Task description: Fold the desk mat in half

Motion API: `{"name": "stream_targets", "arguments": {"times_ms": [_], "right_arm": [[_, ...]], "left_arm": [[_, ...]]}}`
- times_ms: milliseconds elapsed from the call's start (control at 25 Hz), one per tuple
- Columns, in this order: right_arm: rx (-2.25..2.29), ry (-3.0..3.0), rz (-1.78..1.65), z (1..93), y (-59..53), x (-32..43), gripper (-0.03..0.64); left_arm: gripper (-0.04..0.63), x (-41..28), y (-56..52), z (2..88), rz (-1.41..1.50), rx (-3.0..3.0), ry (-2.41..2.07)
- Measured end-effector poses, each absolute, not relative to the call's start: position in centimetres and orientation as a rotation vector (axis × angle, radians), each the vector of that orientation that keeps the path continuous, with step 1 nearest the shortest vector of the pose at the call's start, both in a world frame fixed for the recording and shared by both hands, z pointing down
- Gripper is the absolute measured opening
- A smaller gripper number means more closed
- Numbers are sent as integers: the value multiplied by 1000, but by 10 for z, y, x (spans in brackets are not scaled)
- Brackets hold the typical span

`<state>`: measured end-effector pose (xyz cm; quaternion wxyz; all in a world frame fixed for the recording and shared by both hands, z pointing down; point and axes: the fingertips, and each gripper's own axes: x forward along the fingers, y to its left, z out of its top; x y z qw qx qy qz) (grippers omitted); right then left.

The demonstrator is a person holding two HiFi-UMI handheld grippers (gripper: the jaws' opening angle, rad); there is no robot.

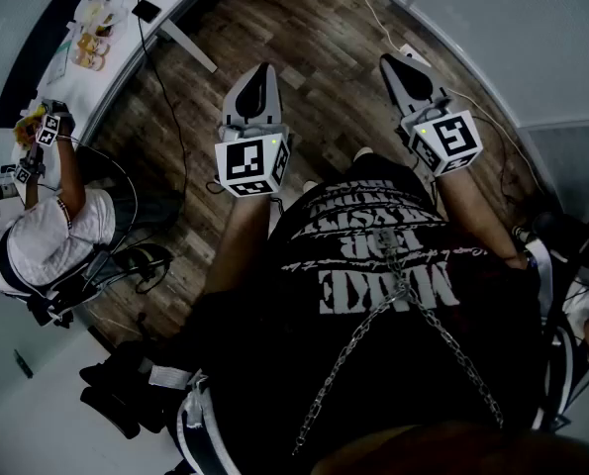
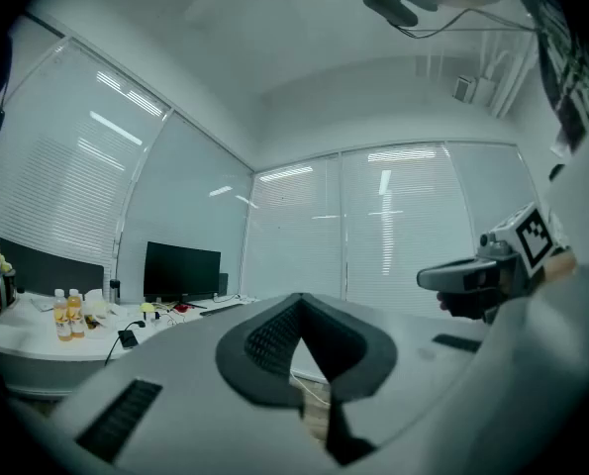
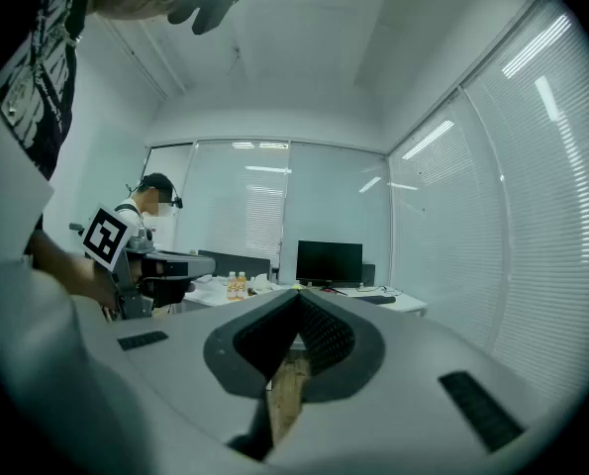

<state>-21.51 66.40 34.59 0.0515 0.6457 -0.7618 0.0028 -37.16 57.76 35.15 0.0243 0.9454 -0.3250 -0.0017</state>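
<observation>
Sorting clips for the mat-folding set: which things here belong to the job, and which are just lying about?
Job: left gripper, right gripper, both shut and empty; no desk mat in view.
Lying about: white desk, drink bottles, monitor, second person.

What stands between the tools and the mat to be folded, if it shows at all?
No desk mat shows in any view, so nothing can be judged as blocking. The left tool and right tool, both shut and empty, point out over wooden floor; a white desk with bottles stands further off to the left.
</observation>
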Motion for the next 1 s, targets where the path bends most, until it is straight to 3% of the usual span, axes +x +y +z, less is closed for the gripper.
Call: {"name": "stream_targets", "arguments": {"times_ms": [480, 1000], "right_arm": [[1991, -2328, 74, 352, 628, -203, -6], [1997, -2309, 113, 367, 572, -99, -6]], "left_arm": [[0, -342, 554, 364, 13, 2906, -950], [0, -272, 493, 387, 78, 2822, -1050]]}}
